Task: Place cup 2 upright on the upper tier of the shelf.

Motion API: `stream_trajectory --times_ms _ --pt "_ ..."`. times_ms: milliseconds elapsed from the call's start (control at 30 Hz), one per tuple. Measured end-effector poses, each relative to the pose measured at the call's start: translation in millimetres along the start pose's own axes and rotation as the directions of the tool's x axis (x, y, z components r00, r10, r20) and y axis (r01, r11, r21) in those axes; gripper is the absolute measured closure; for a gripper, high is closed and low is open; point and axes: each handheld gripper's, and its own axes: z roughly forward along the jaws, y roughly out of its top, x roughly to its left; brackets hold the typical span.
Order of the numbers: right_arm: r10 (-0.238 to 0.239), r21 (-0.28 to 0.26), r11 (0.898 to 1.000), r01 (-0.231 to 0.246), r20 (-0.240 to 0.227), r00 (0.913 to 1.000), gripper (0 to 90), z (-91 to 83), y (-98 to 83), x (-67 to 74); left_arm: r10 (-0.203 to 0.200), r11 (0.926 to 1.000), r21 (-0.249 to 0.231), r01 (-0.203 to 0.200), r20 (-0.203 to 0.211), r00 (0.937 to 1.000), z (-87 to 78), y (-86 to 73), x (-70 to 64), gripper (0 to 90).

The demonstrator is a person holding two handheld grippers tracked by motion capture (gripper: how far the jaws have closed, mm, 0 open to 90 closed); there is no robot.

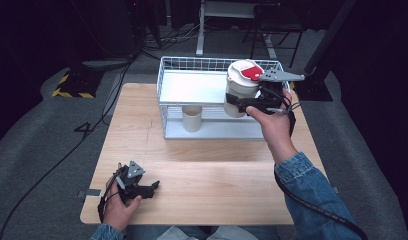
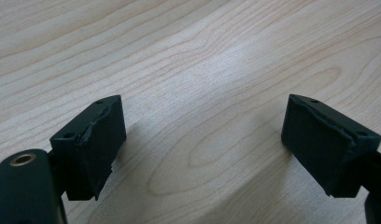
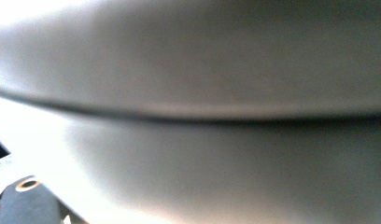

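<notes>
A white tub (image 1: pixel 238 87) with a white lid and red label hangs at the right end of the white wire rack (image 1: pixel 164 75), level with its upper shelf. My right gripper (image 1: pixel 242 103) is shut on the tub's side, held in a hand with a denim sleeve. In the right gripper view the tub's pale wall (image 3: pixel 202 70) sits blurred and very close. A cream cup (image 1: pixel 192 118) stands on the rack's lower tier under the shelf. My left gripper (image 1: pixel 153 188) rests on the wooden table (image 1: pixel 217 175) at the front left, open and holding nothing (image 2: pixel 202 149).
The rack stands at the table's far edge, its upper shelf (image 1: pixel 192 87) bare and white. Cables trail over the grey floor (image 1: pixel 42 140) on the left. Chair and desk legs stand behind the rack in the dark.
</notes>
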Motion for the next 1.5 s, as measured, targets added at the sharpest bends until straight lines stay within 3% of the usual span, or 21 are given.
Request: stream_trajectory --times_ms 300,633,800,1200,1500 --pt "-0.009 -0.020 1.000 0.010 0.029 0.9995 13.1 12.5 21.2 -9.4 -0.004 1.0000 -0.001 0.004 -0.001 1.0000 0.0 0.0 -0.3 14.4" --pt "-0.008 -0.028 1.000 0.010 0.064 0.9979 13.1 36.8 29.0 -23.1 -0.002 1.0000 -0.003 0.002 0.000 1.0000 0.2 -0.1 -0.1 14.4" --pt "0.017 -0.047 0.999 -0.013 0.076 0.9969 13.1 48.3 28.6 -31.1 -0.002 1.0000 -0.002 0.002 -0.001 1.0000 0.1 -0.1 -0.2 14.4" --pt "0.027 -0.044 0.999 -0.023 0.085 0.9960 13.1 71.5 20.6 -47.6 -0.008 0.9999 -0.006 0.008 -0.002 1.0000 0.3 -0.2 -0.6 14.4" --pt "0.045 -0.032 0.999 -0.043 0.088 0.9951 13.1 78.9 14.3 -53.5 -0.005 1.0000 -0.005 0.005 0.000 1.0000 0.3 -0.1 -0.3 14.4"
